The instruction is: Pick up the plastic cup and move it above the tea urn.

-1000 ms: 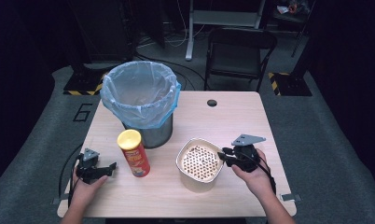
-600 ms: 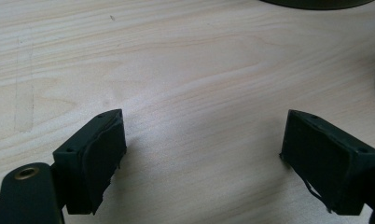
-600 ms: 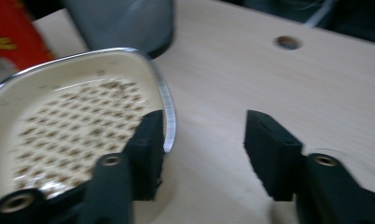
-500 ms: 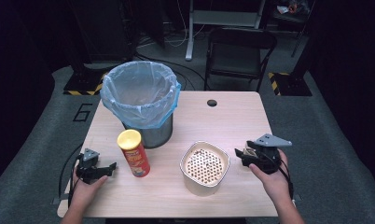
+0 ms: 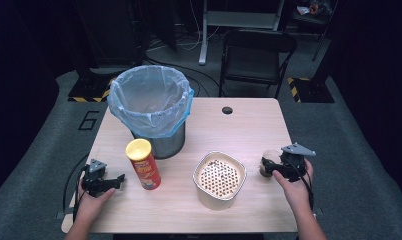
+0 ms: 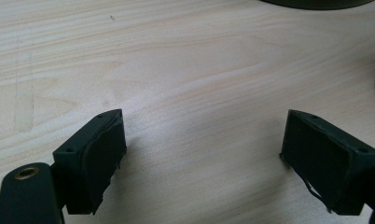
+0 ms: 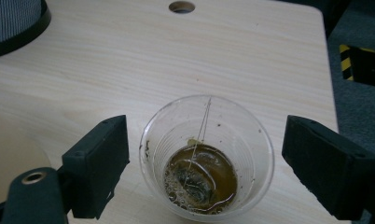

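A clear plastic cup (image 7: 206, 182) with a little brown liquid stands upright on the table near its right edge (image 5: 265, 162). My right gripper (image 5: 270, 169) is low at the cup. Its jaws have just been opening and now stand open on either side of the cup (image 7: 206, 140) without touching it. My left gripper (image 5: 117, 180) rests open at the table's front left, with bare wood between its jaws (image 6: 204, 140). A white container (image 5: 216, 200) with a perforated insert sits left of the cup.
A red snack can (image 5: 144, 165) with a yellow lid stands upright between my left gripper and the white container. Behind it is a mesh bin (image 5: 150, 107) lined with a blue bag. The wooden table (image 5: 249, 130) has a cable hole (image 5: 227, 110). A folding chair (image 5: 256, 55) stands beyond.
My right gripper has moved right and down, away from the white container's rim, and its jaws have opened around the cup. The left gripper has stayed put.
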A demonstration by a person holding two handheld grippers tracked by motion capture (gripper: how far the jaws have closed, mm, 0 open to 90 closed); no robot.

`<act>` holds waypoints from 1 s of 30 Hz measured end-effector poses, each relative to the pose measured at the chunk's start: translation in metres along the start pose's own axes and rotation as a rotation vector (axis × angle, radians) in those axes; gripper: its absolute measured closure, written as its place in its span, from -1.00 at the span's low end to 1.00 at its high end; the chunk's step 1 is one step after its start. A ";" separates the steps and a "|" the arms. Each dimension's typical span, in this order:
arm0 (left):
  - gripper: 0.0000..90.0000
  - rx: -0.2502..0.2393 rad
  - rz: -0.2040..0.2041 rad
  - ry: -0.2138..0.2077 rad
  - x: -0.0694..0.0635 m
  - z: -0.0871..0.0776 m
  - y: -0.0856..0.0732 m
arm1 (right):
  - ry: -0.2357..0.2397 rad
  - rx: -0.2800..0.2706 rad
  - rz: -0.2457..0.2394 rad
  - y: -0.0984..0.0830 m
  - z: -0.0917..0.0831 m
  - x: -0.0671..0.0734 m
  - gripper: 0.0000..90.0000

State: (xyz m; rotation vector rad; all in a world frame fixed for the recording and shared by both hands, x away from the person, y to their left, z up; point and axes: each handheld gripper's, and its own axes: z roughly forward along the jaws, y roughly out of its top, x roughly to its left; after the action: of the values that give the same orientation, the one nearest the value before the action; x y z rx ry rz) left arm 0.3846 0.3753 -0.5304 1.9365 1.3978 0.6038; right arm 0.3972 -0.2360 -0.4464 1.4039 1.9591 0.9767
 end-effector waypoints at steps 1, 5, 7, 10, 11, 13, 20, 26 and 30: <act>-0.70 0.000 0.000 0.000 0.000 0.000 0.000 | 0.000 0.000 0.000 0.000 0.000 0.000 -0.69; -0.71 0.001 0.000 0.000 0.000 0.000 0.000 | -0.009 0.026 -0.010 -0.006 0.010 -0.001 -0.71; -0.70 0.001 0.000 -0.001 0.000 0.000 0.000 | -0.010 0.035 -0.011 -0.009 0.015 -0.001 -0.71; -0.71 0.001 0.000 0.000 0.000 0.000 0.000 | -0.009 0.046 -0.025 -0.014 0.022 -0.002 -0.70; -0.71 0.000 0.000 0.000 0.000 0.000 0.000 | -0.012 0.052 -0.037 -0.016 0.025 -0.001 -0.67; -0.70 0.000 0.000 0.000 0.000 0.000 0.000 | -0.011 0.058 -0.044 -0.017 0.027 -0.001 -0.66; -0.71 0.000 0.000 0.000 0.000 0.000 0.000 | -0.006 0.057 -0.048 -0.017 0.033 -0.002 -0.40; -0.71 0.000 0.001 0.000 0.000 0.000 0.000 | 0.013 0.046 -0.050 -0.017 0.031 -0.002 -0.33; -0.71 0.000 0.001 0.000 0.000 0.000 0.000 | 0.014 0.046 -0.078 -0.017 0.031 -0.002 -0.31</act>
State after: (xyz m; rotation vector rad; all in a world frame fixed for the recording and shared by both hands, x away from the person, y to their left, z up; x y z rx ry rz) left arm 0.3846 0.3753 -0.5304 1.9372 1.3973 0.6038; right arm 0.4115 -0.2336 -0.4783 1.3376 2.0422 0.9141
